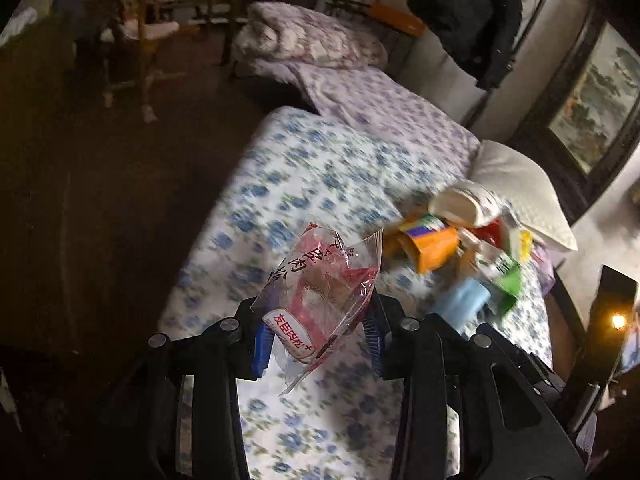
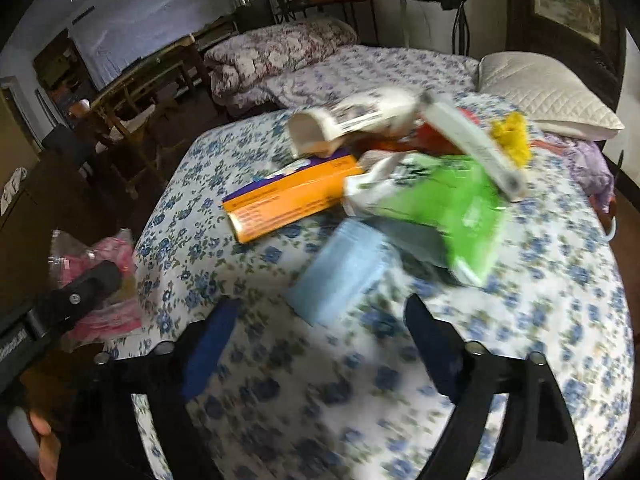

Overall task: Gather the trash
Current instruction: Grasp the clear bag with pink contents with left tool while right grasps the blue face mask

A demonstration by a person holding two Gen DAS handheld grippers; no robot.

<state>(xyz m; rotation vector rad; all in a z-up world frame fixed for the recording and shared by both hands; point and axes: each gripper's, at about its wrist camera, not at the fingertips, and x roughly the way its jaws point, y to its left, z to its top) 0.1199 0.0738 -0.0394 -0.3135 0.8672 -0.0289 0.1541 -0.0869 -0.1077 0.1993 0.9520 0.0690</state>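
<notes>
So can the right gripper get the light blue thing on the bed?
Probably yes. The right gripper is open and empty, and the light blue packet lies just ahead of its fingers on the floral bedsheet, with nothing between them. The green packet overlaps only its far edge.

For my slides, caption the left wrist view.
Left gripper holds a clear red-printed plastic wrapper above the blue-flowered bedsheet.

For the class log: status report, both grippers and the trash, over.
Left gripper shut on clear wrapper. Right gripper open, empty. Blue cup nearest on bed. Nothing blocking.
</notes>
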